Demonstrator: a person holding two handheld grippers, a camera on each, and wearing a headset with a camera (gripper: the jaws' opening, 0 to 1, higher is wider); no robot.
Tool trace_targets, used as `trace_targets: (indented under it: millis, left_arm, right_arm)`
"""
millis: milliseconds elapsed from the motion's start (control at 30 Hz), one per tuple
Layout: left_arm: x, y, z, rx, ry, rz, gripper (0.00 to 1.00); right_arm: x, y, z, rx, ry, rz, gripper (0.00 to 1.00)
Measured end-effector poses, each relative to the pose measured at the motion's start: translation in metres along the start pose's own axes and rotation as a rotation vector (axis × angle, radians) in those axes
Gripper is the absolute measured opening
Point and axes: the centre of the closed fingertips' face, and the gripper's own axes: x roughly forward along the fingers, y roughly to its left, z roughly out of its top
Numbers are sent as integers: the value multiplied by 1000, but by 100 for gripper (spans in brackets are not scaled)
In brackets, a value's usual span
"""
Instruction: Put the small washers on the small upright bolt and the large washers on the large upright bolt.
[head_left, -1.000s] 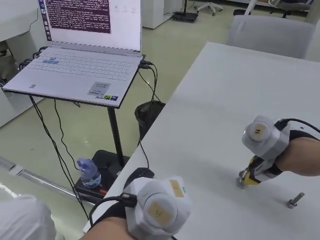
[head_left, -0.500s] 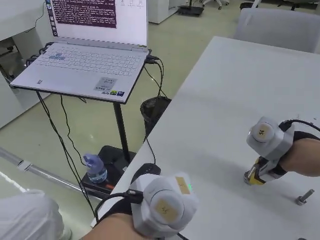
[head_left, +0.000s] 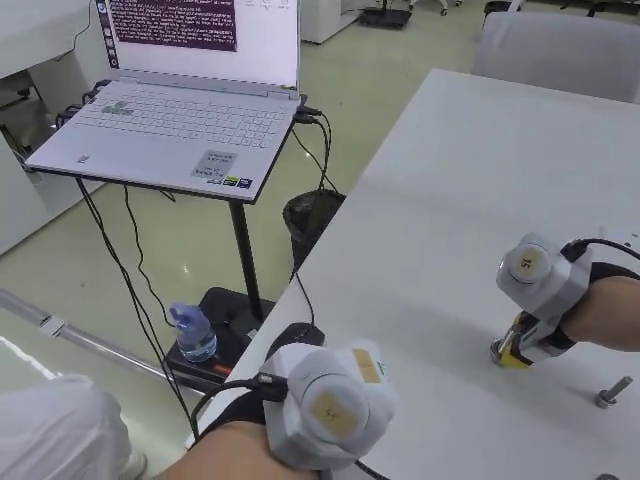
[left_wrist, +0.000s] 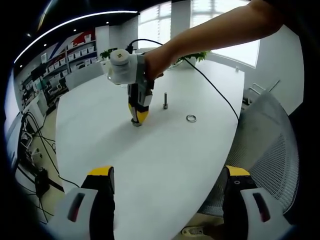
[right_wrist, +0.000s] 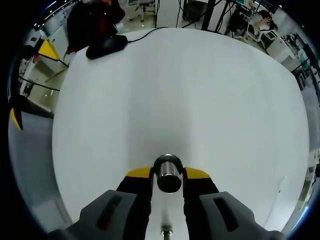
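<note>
My right gripper points down at the white table, shut on the large bolt, which stands upright on the tabletop. In the right gripper view the large bolt appears end-on, with the yellow fingertips touching both its sides. The small bolt stands tilted a little to the right of it. A washer lies flat near the small bolt. My left gripper is open over the table's near edge with nothing between its fingers; its white housing is at the bottom of the head view.
A laptop sits on a stand left of the table, with cables, a dark bin and a water bottle on the floor below. A grey chair stands at the far end, a mesh chair beside the table.
The head camera has shifted slightly. Both grippers stay in roughly the same places, the right one still on the large bolt.
</note>
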Motion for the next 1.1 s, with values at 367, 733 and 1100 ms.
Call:
trace_targets:
  millis: [367, 733, 1100]
  left_arm:
    - [0, -1, 3, 0, -6, -3, 89]
    - [-2, -1, 5, 5, -13, 0, 90]
    - [-4, 2, 8, 10, -13, 5, 92]
  right_arm:
    - [-5, -1, 2, -13, -21, -10, 30]
    - [-33, 4, 5, -36, -59, -21, 34]
    - [-62, 9, -10, -47, -87, -51, 36]
